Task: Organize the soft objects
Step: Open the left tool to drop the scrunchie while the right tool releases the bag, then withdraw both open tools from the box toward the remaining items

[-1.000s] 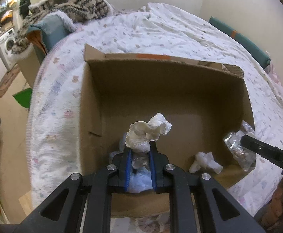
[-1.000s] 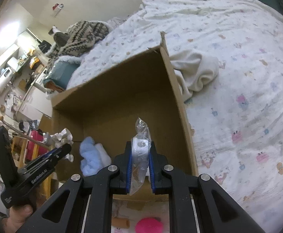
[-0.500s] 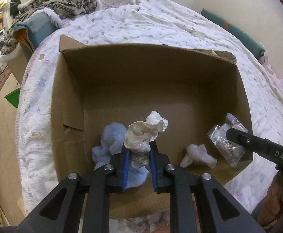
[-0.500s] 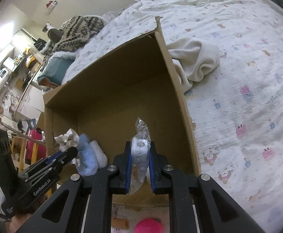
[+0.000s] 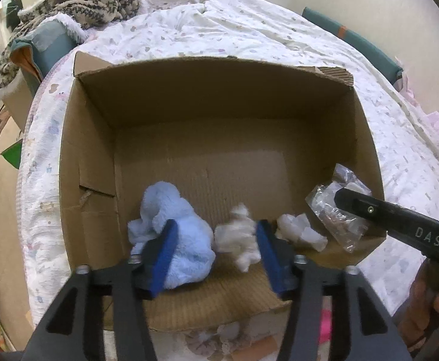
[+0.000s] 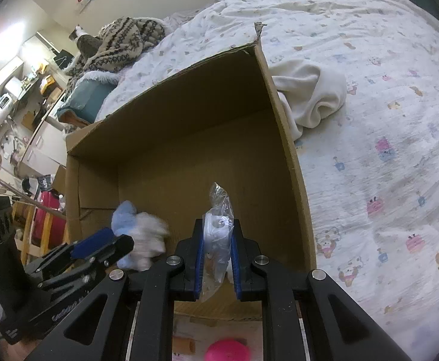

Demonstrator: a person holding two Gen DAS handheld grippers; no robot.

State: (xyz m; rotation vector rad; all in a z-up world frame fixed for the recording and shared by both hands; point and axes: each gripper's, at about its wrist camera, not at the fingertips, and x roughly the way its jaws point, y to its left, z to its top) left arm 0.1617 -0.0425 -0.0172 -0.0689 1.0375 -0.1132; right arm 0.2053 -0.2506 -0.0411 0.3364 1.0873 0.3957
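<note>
open cardboard box on bed, mid-frame. inside, lower left: fluffy light-blue soft toy; beside it blurred cream wad; white crumpled piece lower right; clear plastic bag upright.

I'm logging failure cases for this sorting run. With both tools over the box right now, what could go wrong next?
1. The left tool is open and the white crumpled wad is blurred between its fingers; it may bounce or roll against the blue plush.
2. The right tool grips a thin clear plastic bag near the cardboard box wall; the slick film could slip or snag on the rim.
</note>
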